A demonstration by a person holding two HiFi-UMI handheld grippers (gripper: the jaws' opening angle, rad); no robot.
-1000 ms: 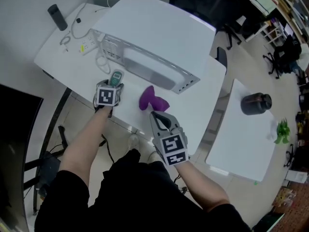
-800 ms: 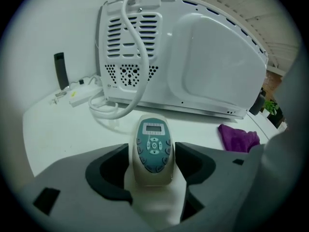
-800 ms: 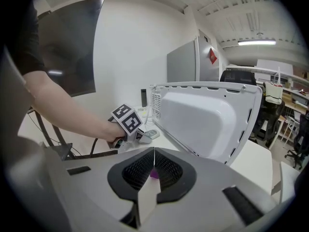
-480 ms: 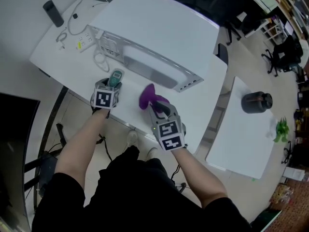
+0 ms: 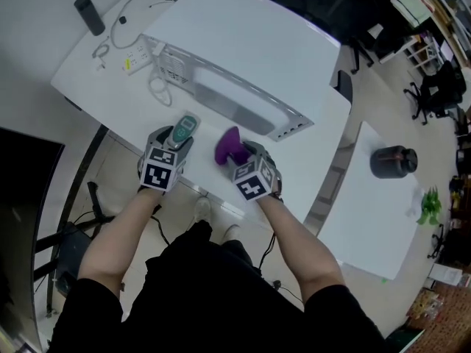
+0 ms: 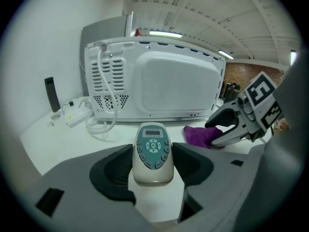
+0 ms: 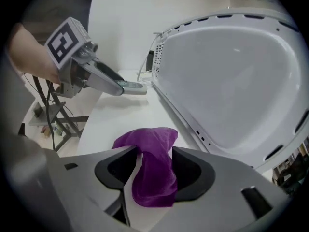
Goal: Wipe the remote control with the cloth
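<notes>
A cream remote control (image 6: 153, 151) with a teal button face lies lengthwise between the pads of my left gripper (image 6: 153, 164), which is shut on its sides. In the head view the remote control (image 5: 182, 130) sticks out ahead of the left gripper (image 5: 175, 140) over the white table (image 5: 110, 94). A purple cloth (image 7: 150, 151) lies crumpled on the table, and my right gripper (image 7: 153, 172) straddles it. Its jaws are opening and its pads stand clear of the cloth. From above, the cloth (image 5: 228, 145) sits just left of the right gripper (image 5: 248, 155).
A white microwave (image 5: 235, 65) lies tipped along the table right behind both grippers. A power strip (image 5: 135, 59), cables and a black cylinder (image 5: 89, 15) sit far left. The table's near edge is under my wrists. A second table at right holds a dark jar (image 5: 391, 160).
My right gripper moved forward from the table's edge to the cloth and its jaws opened wide around it. The left gripper's jaws closed in on the remote control.
</notes>
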